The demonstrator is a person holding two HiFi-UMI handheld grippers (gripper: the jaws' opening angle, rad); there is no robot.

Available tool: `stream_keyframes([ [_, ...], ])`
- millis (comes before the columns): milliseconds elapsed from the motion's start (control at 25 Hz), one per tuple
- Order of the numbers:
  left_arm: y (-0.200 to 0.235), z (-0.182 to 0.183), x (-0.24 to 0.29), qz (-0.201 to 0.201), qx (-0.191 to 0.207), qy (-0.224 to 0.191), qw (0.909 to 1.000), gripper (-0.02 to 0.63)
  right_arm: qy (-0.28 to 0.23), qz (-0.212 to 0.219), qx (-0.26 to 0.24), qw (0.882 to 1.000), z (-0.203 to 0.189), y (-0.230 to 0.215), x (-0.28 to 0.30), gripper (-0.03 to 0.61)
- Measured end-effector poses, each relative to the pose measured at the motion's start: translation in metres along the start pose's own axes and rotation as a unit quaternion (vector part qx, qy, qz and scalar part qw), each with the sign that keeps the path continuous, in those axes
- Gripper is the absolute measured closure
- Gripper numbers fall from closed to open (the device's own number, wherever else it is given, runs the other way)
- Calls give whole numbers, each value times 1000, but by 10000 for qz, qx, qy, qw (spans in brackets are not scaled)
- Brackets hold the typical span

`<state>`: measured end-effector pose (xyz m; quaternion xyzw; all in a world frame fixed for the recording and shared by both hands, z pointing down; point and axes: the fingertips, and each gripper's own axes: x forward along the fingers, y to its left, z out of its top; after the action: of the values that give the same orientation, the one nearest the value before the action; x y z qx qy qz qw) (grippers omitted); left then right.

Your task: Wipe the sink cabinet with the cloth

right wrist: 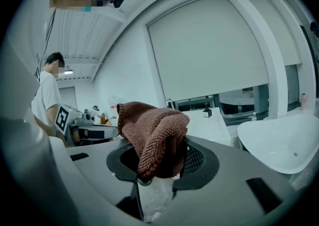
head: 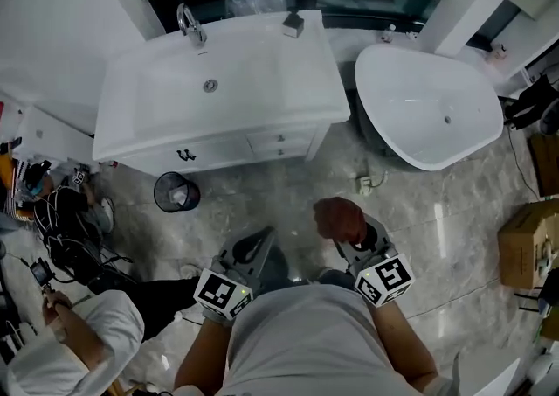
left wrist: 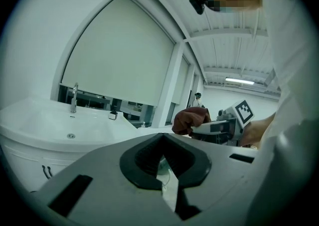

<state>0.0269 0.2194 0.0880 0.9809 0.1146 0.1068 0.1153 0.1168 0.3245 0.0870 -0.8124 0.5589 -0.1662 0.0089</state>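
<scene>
A white bathtub [head: 410,101], black bin [head: 161,194] and cardboard box [head: 524,241] stand on grey marbled floor [head: 288,183].

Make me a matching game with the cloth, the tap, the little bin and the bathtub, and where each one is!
Things:
1. cloth
2. tap
3. bin
4. bathtub

Places:
A. on the floor in front of the sink cabinet
B. to the right of the sink cabinet
C. pinched in the right gripper
D. at the back of the sink cabinet's top

Pairs: 1-C, 2-D, 3-A, 4-B
</scene>
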Motion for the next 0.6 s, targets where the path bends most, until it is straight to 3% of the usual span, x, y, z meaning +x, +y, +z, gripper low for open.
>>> stream_keyframes([
  [320,98,12,-32,305,-126,-48,9994,603,190,215,31,9996,13,43,101,428],
  [600,140,12,-55,769,-256,-53,9967,603,434,539,270,9972,9,55,146,428],
])
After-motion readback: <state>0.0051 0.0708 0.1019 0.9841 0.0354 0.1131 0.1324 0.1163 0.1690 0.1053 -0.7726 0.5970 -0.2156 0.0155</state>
